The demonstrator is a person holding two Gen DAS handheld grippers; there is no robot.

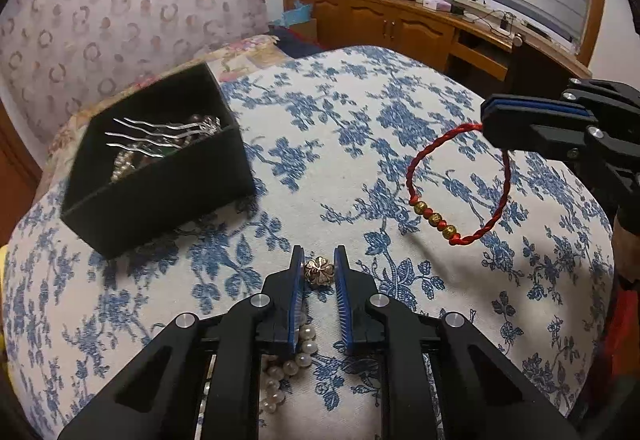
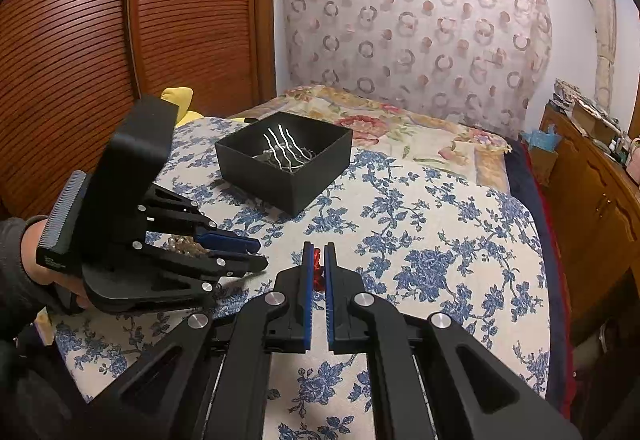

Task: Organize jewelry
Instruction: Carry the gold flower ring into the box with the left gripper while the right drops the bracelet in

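Observation:
A black open box (image 1: 160,176) holds silver hairpins and pearls; it also shows in the right wrist view (image 2: 288,164). My left gripper (image 1: 320,260) is open just above the floral cloth, its fingers on either side of a gold flower charm (image 1: 318,270) on a pearl necklace (image 1: 288,364). My right gripper (image 1: 486,120) is shut on a red braided bracelet (image 1: 456,184) with gold beads, which hangs in the air. In the right wrist view the red cord (image 2: 318,268) shows between the shut fingers of my right gripper (image 2: 319,252), and the left gripper (image 2: 256,254) is at the left.
A blue floral cloth (image 1: 340,128) covers the bed. A patterned curtain (image 2: 420,32) hangs behind. A wooden sideboard (image 1: 400,20) with clutter stands at the back right, and a slatted wooden wardrobe (image 2: 100,40) at the left.

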